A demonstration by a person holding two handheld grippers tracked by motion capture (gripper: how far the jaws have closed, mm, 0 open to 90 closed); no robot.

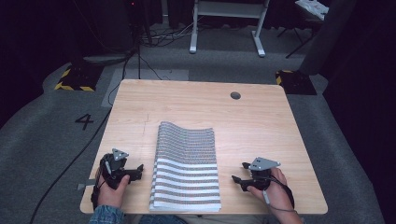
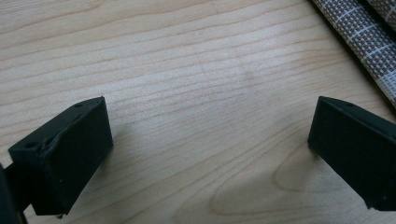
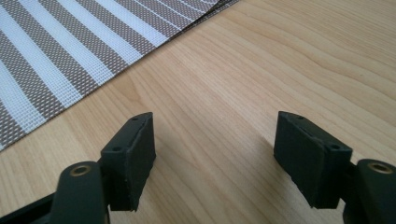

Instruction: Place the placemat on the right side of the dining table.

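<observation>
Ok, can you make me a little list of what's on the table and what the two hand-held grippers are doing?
table: light wood table, small round hole near the far right
striped mat: brown and white striped mat, lying in the middle, far edge curled up
left hand-held gripper: left hand-held gripper, jaws open, beside the mat's left edge, holding nothing
right hand-held gripper: right hand-held gripper, jaws open, beside the mat's right edge, holding nothing

Hand-held gripper [image 3: 215, 158] agape — bare table [image 3: 280, 70] between, striped mat [image 3: 70, 51] beside
</observation>
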